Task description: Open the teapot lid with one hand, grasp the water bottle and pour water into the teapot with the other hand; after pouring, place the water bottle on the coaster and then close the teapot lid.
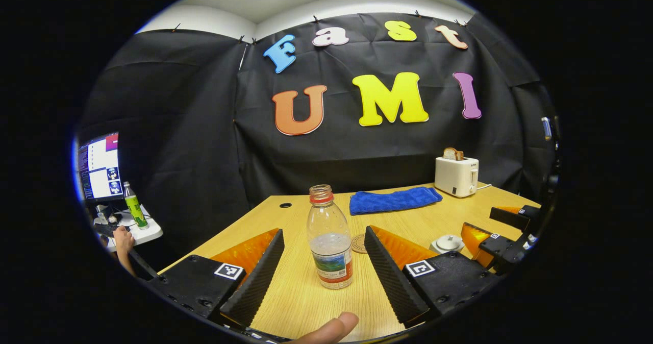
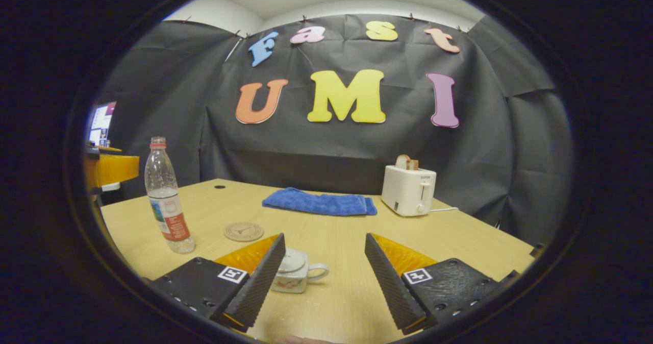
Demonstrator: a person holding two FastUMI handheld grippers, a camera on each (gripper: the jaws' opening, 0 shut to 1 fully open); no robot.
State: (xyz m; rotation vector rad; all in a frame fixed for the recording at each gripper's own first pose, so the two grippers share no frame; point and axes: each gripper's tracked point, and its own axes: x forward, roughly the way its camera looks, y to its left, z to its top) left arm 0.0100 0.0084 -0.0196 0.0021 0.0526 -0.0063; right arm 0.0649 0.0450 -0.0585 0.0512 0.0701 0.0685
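A clear water bottle [image 1: 329, 237] with an orange neck ring and a little water stands upright on the wooden table [image 1: 301, 303]. It shows in the gap of my open left gripper [image 1: 324, 230], and neither finger touches it. Behind it lies a round coaster [image 1: 359, 243]. The small white teapot [image 1: 447, 243], lid on, sits to the right. In the right gripper view the teapot [image 2: 296, 270] is low between the fingers, half hidden by the left one. My right gripper [image 2: 324, 242] is open and holds nothing. The bottle [image 2: 166, 201] and coaster [image 2: 244, 231] stand to its left.
A folded blue towel [image 2: 319, 202] and a white toaster [image 2: 408, 190] with bread stand at the back of the table. Off the table's left side are a monitor [image 1: 99, 166], a green bottle [image 1: 135, 206] and a person's hand. A thumb [image 1: 331, 328] shows at the bottom.
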